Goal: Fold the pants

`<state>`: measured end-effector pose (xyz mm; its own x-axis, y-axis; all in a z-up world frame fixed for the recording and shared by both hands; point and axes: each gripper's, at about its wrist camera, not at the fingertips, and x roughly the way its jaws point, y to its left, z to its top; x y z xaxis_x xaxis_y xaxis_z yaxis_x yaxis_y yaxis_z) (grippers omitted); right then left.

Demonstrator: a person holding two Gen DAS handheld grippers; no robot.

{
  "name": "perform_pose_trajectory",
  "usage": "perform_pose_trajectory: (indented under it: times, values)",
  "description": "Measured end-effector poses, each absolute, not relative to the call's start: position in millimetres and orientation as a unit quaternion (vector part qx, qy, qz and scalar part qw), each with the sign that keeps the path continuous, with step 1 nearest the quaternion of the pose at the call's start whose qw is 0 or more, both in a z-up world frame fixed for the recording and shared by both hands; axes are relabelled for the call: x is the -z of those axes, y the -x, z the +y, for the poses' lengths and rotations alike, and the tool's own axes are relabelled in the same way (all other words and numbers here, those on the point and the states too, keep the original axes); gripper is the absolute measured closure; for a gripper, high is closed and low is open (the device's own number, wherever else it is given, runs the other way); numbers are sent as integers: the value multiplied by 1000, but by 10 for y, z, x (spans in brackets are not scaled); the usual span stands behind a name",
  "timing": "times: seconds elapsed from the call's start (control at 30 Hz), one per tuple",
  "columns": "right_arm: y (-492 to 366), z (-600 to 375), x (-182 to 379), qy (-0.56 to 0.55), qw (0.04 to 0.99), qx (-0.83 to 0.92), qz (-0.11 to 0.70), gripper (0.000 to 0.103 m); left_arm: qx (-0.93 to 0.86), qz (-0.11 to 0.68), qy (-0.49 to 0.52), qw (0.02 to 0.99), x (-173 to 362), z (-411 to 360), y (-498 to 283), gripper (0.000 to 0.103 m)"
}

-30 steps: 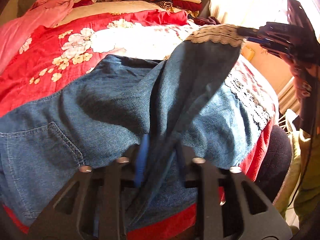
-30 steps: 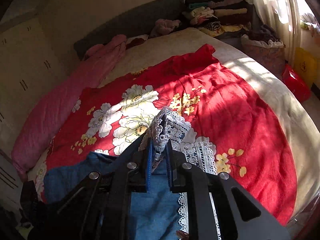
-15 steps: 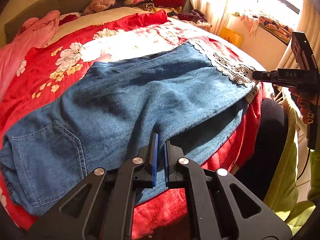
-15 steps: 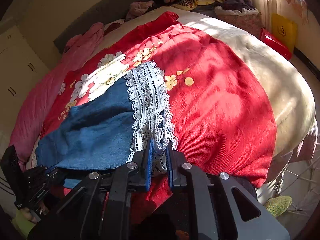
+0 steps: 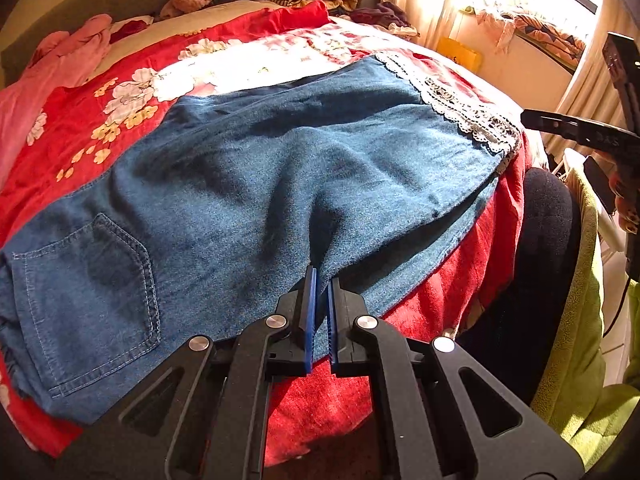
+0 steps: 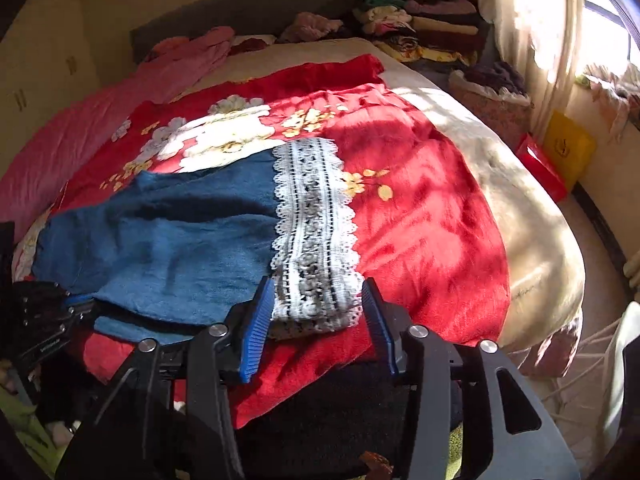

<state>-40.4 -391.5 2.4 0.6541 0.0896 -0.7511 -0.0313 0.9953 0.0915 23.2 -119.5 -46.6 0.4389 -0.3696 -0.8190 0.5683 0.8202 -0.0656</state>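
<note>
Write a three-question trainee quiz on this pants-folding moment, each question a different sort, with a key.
1. True or false: the right gripper is clamped shut on the lace hem.
2. Multiple choice: the denim pants lie on A) a bare wooden floor, B) a red floral blanket, C) a plastic chair.
3. Fill in: the left gripper is shut on the near edge of the ____.

Key:
1. False. Its jaws have just been opening; the lace hem lies between them, unpressed.
2. B
3. denim pants
</note>
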Motion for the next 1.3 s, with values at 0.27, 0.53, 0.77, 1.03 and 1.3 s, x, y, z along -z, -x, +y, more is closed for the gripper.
perform_pose_trajectory:
  times: [0.27, 0.53, 0.77, 1.03, 1.3]
  values:
    - [415, -2768, 193, 175, 872, -169, 424, 43, 274, 447, -107, 845, 421, -1169, -230, 103]
    - [221, -2461, 522, 274, 841, -152, 441, 67, 279, 445, -108, 844, 396, -1158, -191, 103]
    - [253, -2721, 397, 197, 842, -207, 457, 95, 284, 449, -107, 841, 384, -1095, -153, 103]
    - [212, -2736, 551, 173, 824, -221, 493, 90, 290, 480, -112, 820, 554, -1052, -106, 101]
    - [305, -3258, 153, 64, 861, -210, 459, 60, 248, 463, -75, 848, 258, -599, -100, 68]
